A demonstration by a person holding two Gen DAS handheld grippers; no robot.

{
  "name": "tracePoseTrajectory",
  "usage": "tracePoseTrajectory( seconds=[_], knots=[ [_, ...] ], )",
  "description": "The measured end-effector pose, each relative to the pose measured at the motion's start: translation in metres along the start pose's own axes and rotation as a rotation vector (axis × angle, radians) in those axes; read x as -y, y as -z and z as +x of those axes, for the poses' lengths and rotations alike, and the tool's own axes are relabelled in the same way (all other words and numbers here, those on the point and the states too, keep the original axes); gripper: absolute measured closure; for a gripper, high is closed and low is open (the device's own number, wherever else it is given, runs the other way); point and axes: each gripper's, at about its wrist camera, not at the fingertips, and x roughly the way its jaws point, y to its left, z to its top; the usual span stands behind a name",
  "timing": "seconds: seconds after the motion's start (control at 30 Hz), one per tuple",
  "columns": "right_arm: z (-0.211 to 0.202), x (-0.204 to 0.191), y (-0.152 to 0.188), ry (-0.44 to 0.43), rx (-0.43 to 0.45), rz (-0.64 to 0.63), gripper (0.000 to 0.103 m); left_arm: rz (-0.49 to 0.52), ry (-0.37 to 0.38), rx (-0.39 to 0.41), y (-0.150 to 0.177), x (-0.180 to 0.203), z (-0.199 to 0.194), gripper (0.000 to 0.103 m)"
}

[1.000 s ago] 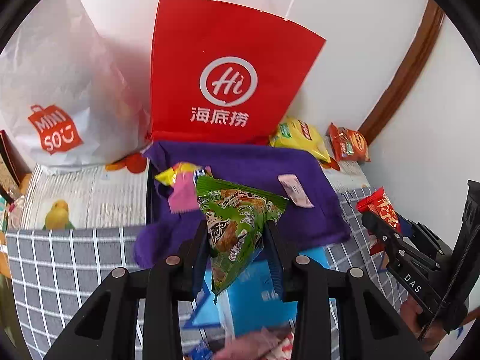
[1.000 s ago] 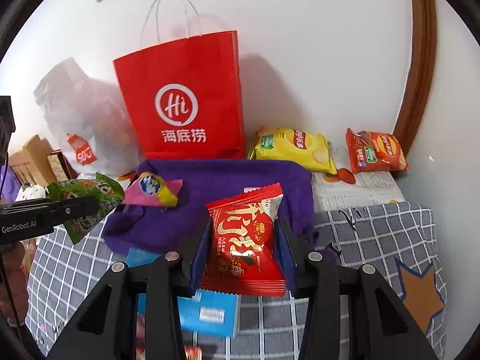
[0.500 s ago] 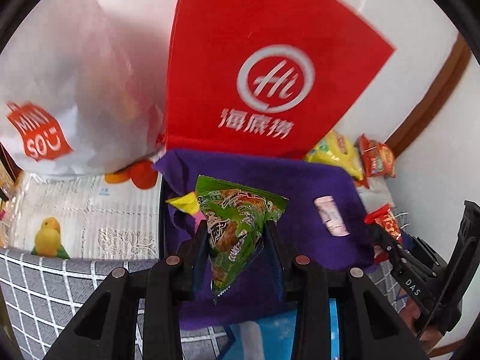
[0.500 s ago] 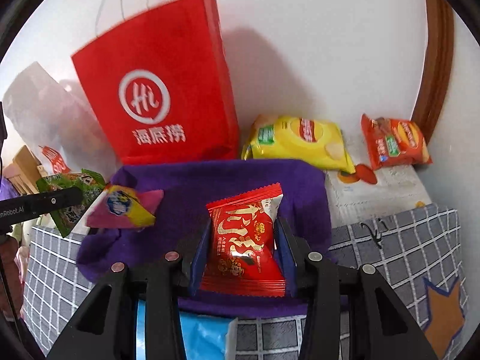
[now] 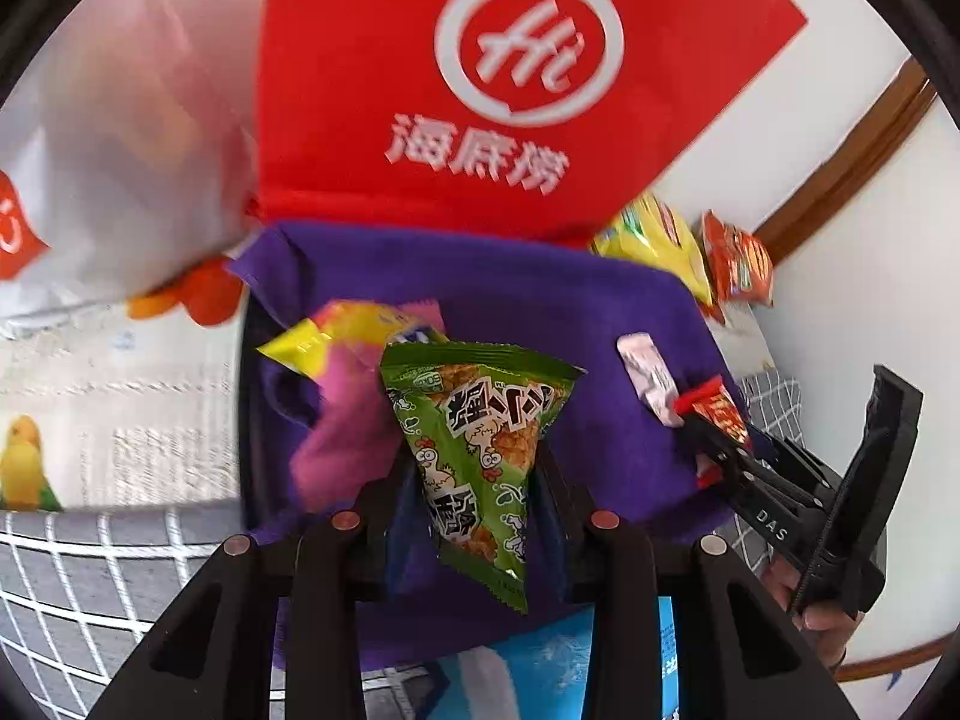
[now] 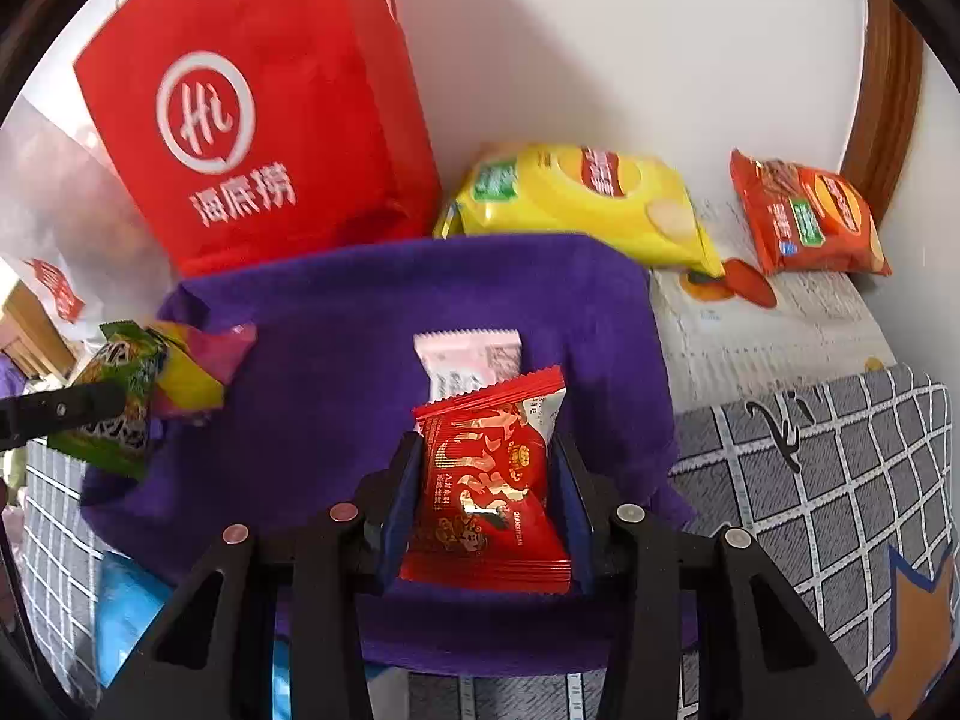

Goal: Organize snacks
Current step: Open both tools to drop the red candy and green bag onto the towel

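My left gripper (image 5: 474,480) is shut on a green snack packet (image 5: 480,438) and holds it above the left part of a purple cloth (image 5: 540,300). A yellow and pink packet (image 5: 354,360) lies on the cloth just behind it. My right gripper (image 6: 486,480) is shut on a red snack packet (image 6: 489,492) above the middle of the purple cloth (image 6: 372,312). A small pale pink packet (image 6: 468,360) lies on the cloth just ahead of it. The right gripper also shows at the right of the left wrist view (image 5: 720,438).
A red paper bag (image 6: 252,114) and a white plastic bag (image 5: 120,138) stand behind the cloth by the wall. A yellow chip bag (image 6: 588,198) and an orange chip bag (image 6: 804,216) lie at the back right. A blue packet (image 5: 540,666) lies near the front.
Both grippers have moved forward over the purple cloth with their packets still held. The red bag and the packets on the cloth appear closer.
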Motion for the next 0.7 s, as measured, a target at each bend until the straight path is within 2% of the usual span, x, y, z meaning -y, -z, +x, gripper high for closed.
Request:
tracePoseTrajectory(
  seconds=[0.47, 0.5, 0.57, 0.63, 0.7],
  knots=[
    [0.014, -0.007, 0.005, 0.024, -0.021, -0.017, 0.059, 0.010, -0.029, -0.008, 0.000, -0.001, 0.001, 0.068],
    [0.014, -0.007, 0.004, 0.030, -0.025, -0.020, 0.056, 0.010, -0.030, -0.010, 0.000, -0.002, 0.000, 0.067],
    [0.011, -0.008, 0.003, 0.039, -0.015, -0.024, 0.050, 0.003, -0.029, -0.014, -0.001, -0.003, -0.001, 0.054],
    [0.005, -0.009, 0.003, 0.043, 0.007, -0.023, 0.042, 0.000, -0.030, -0.009, -0.001, -0.004, -0.003, 0.046],
    [-0.002, -0.009, 0.003, 0.050, 0.025, -0.017, 0.037, -0.003, -0.033, -0.005, -0.001, -0.004, -0.008, 0.045]
  ],
)
